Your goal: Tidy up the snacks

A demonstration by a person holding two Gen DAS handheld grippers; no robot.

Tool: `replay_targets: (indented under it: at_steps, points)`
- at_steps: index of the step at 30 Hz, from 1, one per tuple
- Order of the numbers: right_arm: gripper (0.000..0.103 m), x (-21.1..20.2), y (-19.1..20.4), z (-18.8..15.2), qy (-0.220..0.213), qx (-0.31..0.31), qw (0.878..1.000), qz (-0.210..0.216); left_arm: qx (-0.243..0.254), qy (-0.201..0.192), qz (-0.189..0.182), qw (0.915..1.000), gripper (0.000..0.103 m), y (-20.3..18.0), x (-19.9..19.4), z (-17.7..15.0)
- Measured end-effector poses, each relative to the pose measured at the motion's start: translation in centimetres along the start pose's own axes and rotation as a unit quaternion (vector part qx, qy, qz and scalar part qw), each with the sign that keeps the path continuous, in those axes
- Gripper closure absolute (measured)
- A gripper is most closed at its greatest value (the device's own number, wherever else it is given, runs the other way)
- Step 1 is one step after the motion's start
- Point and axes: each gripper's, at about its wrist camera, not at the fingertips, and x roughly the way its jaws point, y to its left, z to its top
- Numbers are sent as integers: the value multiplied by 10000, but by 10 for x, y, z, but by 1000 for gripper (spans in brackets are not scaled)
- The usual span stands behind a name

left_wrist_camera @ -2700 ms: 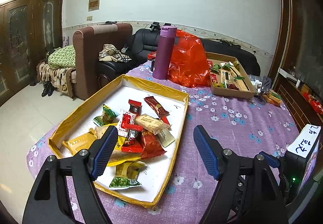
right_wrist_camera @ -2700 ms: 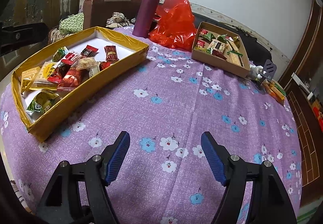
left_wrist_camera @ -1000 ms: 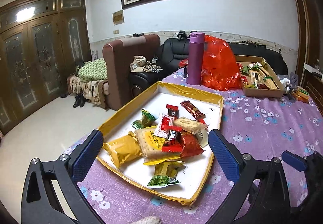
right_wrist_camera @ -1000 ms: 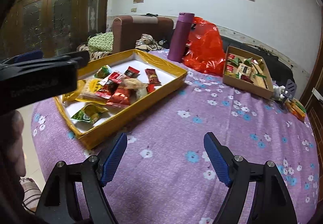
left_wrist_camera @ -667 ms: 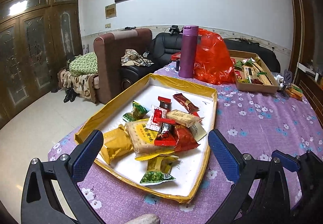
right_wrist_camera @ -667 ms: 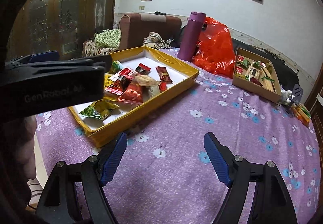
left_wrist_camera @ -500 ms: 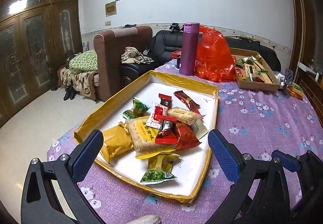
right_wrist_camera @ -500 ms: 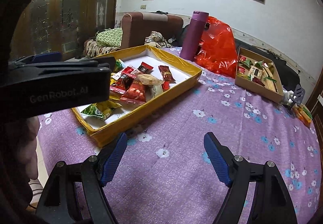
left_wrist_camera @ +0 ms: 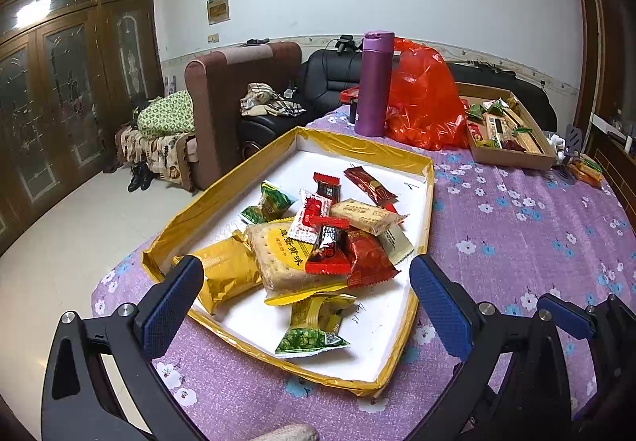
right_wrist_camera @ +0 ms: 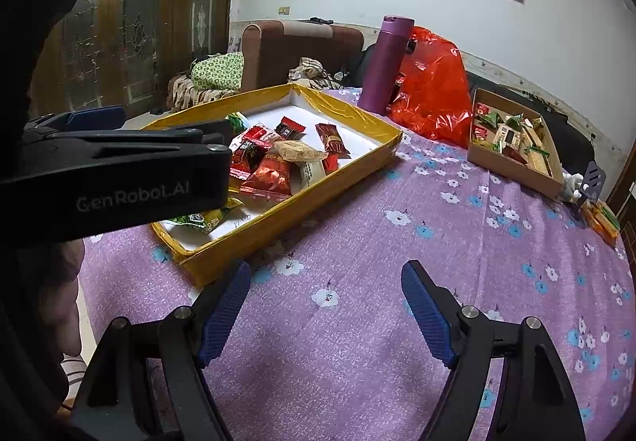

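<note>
A yellow-rimmed tray point(left_wrist_camera: 222, 182) point(right_wrist_camera: 318, 194) with a white floor lies on the purple flowered tablecloth. It holds a heap of wrapped snacks point(left_wrist_camera: 318, 234) point(right_wrist_camera: 274, 158): red, gold, beige and green packets. A green packet point(left_wrist_camera: 310, 339) lies nearest me. My left gripper point(left_wrist_camera: 306, 302) hovers wide open over the tray's near end, nothing between its blue pads. My right gripper point(right_wrist_camera: 324, 307) is open above bare cloth to the right of the tray. A brown cardboard box point(left_wrist_camera: 512, 158) point(right_wrist_camera: 512, 166) with sorted snacks sits at the far right.
A purple flask point(left_wrist_camera: 371, 83) and a red plastic bag point(left_wrist_camera: 425, 107) stand behind the tray. Small orange packets point(right_wrist_camera: 602, 220) lie by the table's right edge. The left gripper's body point(right_wrist_camera: 115, 178) fills the left of the right wrist view. Sofas stand beyond the table.
Both views have shifted only slightly over the last second, with the tray a little closer in the left wrist view. Both grippers stay open and empty.
</note>
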Motion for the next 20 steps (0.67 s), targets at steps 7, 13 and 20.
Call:
replay_targets:
  at_steps: [7,13,20]
  points:
    - [23,1,2,-1,23,0,10000,42,-61,78,-67,9999,0,2,2,-1]
    - [23,-2,2,-1,-16,13,10000,74,-26,1,-55,10000,0,1,-2,1]
    - [23,-22,-11,-1,-247,215,9995,37,169,-127,-158,9997,0,-14,-24,6]
